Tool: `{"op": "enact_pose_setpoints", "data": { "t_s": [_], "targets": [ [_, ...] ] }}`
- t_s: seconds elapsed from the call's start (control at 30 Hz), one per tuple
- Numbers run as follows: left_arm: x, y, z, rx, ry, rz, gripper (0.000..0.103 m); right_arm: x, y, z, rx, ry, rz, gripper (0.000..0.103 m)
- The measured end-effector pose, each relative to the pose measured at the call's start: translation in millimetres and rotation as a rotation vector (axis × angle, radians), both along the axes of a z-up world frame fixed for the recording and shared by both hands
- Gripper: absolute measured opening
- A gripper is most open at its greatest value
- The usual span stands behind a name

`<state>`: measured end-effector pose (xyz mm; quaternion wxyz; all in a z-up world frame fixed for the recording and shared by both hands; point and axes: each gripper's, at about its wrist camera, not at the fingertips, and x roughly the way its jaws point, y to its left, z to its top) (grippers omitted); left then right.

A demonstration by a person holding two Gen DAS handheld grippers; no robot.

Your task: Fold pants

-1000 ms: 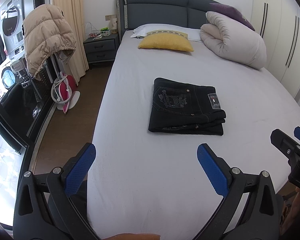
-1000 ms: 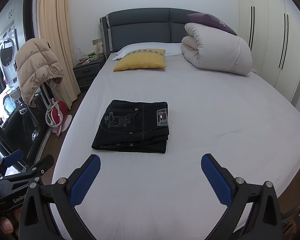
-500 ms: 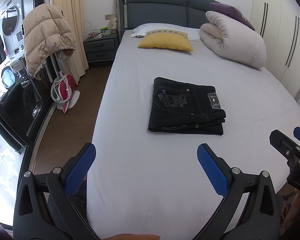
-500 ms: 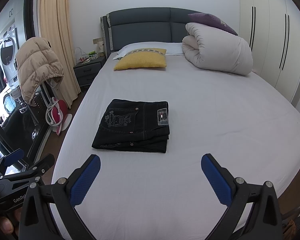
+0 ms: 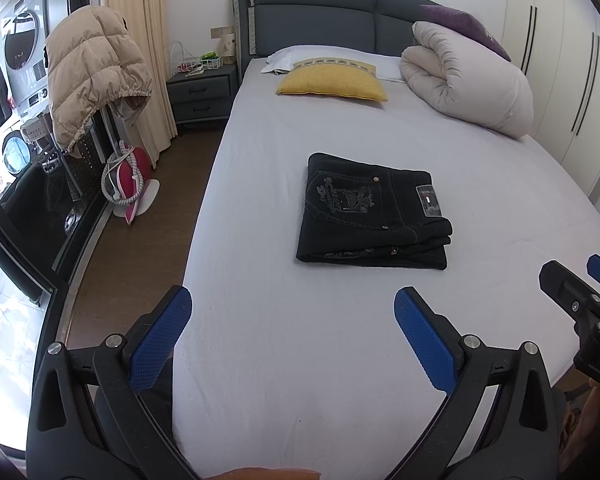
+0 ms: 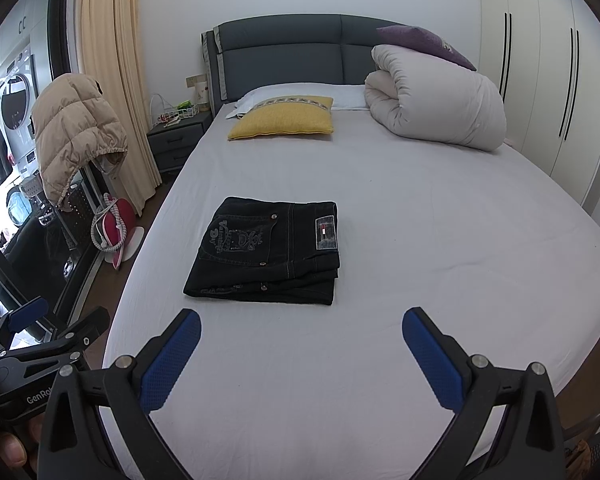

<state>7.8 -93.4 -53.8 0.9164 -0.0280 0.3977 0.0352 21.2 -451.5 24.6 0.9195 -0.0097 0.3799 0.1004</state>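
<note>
Pants (image 5: pixel 374 214) folded into a compact dark rectangle, flat on the bed (image 5: pixel 340 360), mid-bed and a little left of centre, back pocket and label up. Stacked layers visible along the near edge; right edge slightly uneven. Looks like folding done, or nearly; perhaps only a last squaring left. Nothing held. Left gripper (image 5: pixel 292 316) spread wide and empty, hovering over the near end of the bed, well short of the pants, pointing toward the headboard. Right gripper (image 6: pixel 300 340) likewise wide apart and empty, alongside to the right at about the same depth. Yellow pillow (image 5: pixel 332 82) and rolled duvet (image 5: pixel 468 80) at the far end.
</note>
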Motion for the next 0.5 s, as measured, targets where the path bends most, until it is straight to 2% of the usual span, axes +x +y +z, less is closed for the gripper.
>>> {"op": "enact_pose_setpoints", "data": {
  "t_s": [0.5],
  "targets": [
    [-1.1,0.2,-5.8,-0.004,0.007,0.001,0.103,0.2,-0.6,-0.1,-0.001,0.001,0.002,0.103]
  ]
}}
